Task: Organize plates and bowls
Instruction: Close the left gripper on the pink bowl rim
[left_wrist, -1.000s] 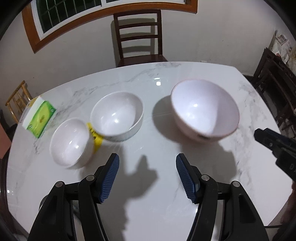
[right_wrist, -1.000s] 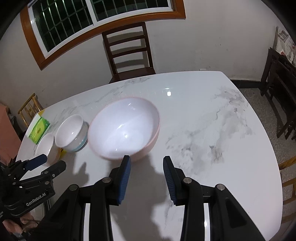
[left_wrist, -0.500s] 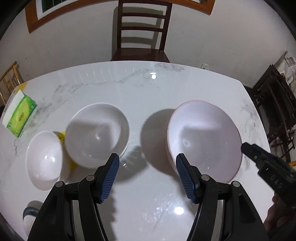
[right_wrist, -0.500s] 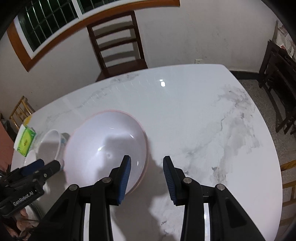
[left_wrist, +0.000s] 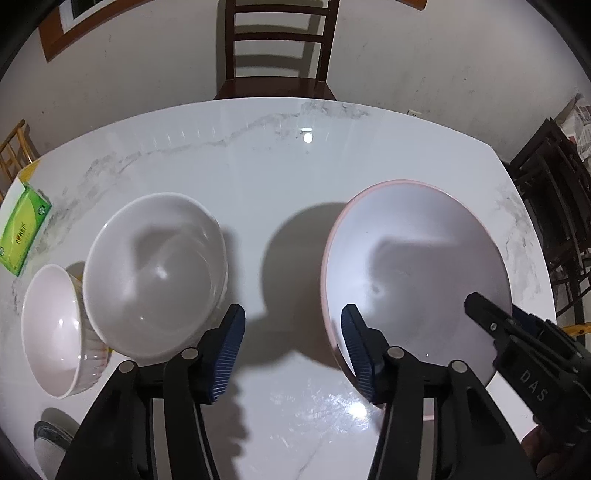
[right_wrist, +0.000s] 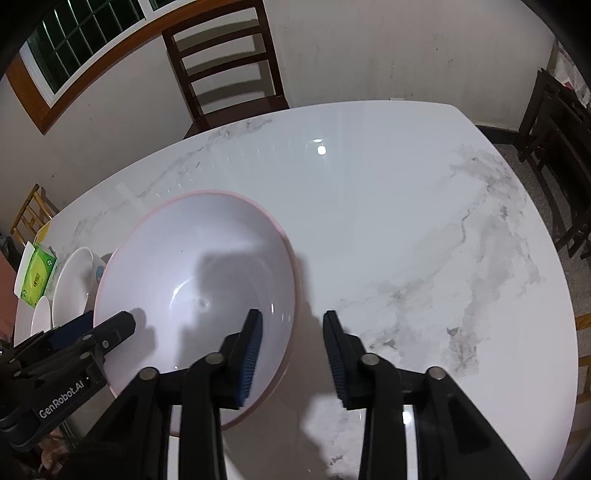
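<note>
1. The left hand-held gripper (left_wrist: 291, 352) hangs with its jaws apart above a white marble desk (left_wrist: 258, 177).
2. A medium white bowl (left_wrist: 153, 273) touches a small bowl (left_wrist: 55, 332) at left.
3. A large pink-rimmed bowl (left_wrist: 413, 273) sits right, the right hand-held gripper (left_wrist: 491, 321) over its rim.
4. A green box (left_wrist: 22, 230) lies far left.

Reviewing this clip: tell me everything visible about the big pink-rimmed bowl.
The big pink-rimmed bowl is the largest of three bowls, glossy white inside with a thin pink rim, looking like glazed ceramic or melamine. It sits upright and empty on the marble table, apart from the other bowls. The open right gripper straddles its near rim, one finger inside, one outside; contact is unclear. The open left gripper has one fingertip beside its left edge.
</note>
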